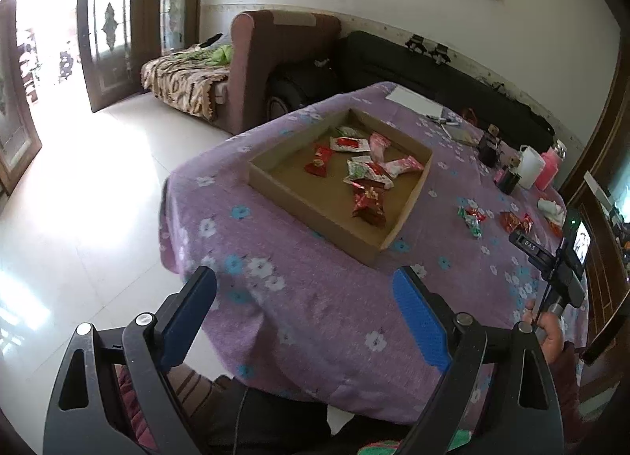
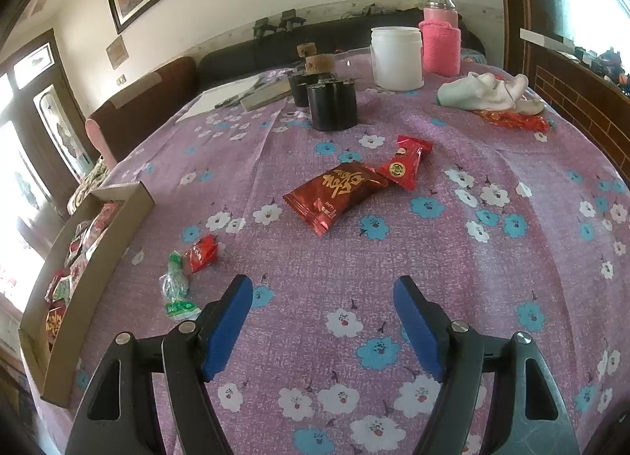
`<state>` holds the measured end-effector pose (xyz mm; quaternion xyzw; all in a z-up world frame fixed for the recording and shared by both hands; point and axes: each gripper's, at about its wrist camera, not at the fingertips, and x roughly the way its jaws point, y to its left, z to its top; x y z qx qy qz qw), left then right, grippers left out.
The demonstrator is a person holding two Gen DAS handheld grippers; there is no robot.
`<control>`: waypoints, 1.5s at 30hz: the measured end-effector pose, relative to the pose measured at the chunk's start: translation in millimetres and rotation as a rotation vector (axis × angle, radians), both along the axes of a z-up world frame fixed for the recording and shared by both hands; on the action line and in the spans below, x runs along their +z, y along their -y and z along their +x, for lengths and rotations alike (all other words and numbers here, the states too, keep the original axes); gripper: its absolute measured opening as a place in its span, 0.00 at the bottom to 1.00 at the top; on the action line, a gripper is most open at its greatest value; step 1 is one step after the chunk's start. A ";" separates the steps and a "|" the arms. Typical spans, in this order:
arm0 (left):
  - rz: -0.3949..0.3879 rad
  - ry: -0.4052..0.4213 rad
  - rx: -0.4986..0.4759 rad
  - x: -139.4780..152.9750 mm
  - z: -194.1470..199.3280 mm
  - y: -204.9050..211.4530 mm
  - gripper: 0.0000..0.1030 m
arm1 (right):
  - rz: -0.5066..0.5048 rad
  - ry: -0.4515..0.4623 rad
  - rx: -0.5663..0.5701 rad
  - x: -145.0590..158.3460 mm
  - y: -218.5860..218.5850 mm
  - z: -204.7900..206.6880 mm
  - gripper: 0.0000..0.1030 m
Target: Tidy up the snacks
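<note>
**Both grippers open, snacks split between box and tablecloth**

Left wrist view: the left gripper point(image 1: 305, 285) is held wide open over the near edge of the table, its blue pads point(image 1: 421, 321) parted with nothing between them. Ahead, a shallow cardboard box point(image 1: 311, 201) is seen resting on the purple flowered tablecloth point(image 1: 299, 313). Inside it, a scatter of wrapped snacks is spotted: a dark red packet point(image 1: 368, 201) near the right wall, a pink-and-white one point(image 1: 403, 165) further back, a small red one point(image 1: 319, 161) towards the left. Outside the box, to its right, a green-and-red candy point(image 1: 470, 218) and a red wrapper point(image 1: 514, 221) are left lying on the cloth. At the far right edge the other device is glimpsed, gripped by a hand point(image 1: 549, 331).

Right wrist view: the right gripper point(image 2: 323, 289) is also held open, empty, hovering above the cloth. Straight ahead, well clear of the fingers, a large dark red packet point(image 2: 334, 195) is seen, its far end touching a smaller bright red packet point(image 2: 405, 161). Nearer, to the left, a green twisted candy point(image 2: 175, 285) is lying just beside a small red candy point(image 2: 202, 254). The cardboard box point(image 2: 90, 277) is caught at the left edge, packets visible inside. Further back, black canisters point(image 2: 332, 104), a white jar point(image 2: 395, 57) and a pink flask point(image 2: 441, 37) are standing upright.
</note>
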<state>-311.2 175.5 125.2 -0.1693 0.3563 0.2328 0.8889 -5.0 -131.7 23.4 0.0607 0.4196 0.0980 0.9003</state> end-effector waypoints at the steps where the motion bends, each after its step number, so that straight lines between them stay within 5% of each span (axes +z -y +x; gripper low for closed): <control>1: 0.012 -0.003 -0.008 1.2 7.3 2.1 0.90 | 0.001 -0.001 0.001 -0.1 -0.4 0.4 0.74; 4: 0.011 0.012 -0.067 6.2 34.1 9.3 0.90 | 0.015 -0.011 0.006 0.4 0.3 1.5 0.74; 11: -0.098 0.022 -0.372 9.3 124.5 52.0 0.90 | 0.073 0.010 -0.013 10.6 8.2 -1.1 0.74; 19: -0.212 0.027 -0.618 -19.4 183.0 79.5 0.88 | -0.016 0.090 -0.003 16.0 -2.1 -5.1 0.74; 27: -0.171 0.053 -0.515 -37.5 157.1 9.0 0.88 | 0.119 -0.021 0.131 16.1 -12.5 12.4 0.73; 35: -0.173 0.070 -0.486 -39.4 157.0 -11.1 0.88 | -0.040 -0.054 0.245 16.7 -89.8 46.9 0.72; 41: -0.146 0.050 -0.546 -40.7 166.9 9.6 0.88 | -0.121 -0.152 0.276 -15.6 -113.8 68.4 0.55; 43: -0.141 0.040 -0.568 -41.4 171.8 18.7 0.88 | -0.144 -0.128 0.261 -16.9 -110.4 65.0 0.31; 45: -0.133 0.029 -0.592 -42.2 177.5 29.9 0.88 | -0.104 -0.147 0.238 -15.5 -97.7 62.3 0.20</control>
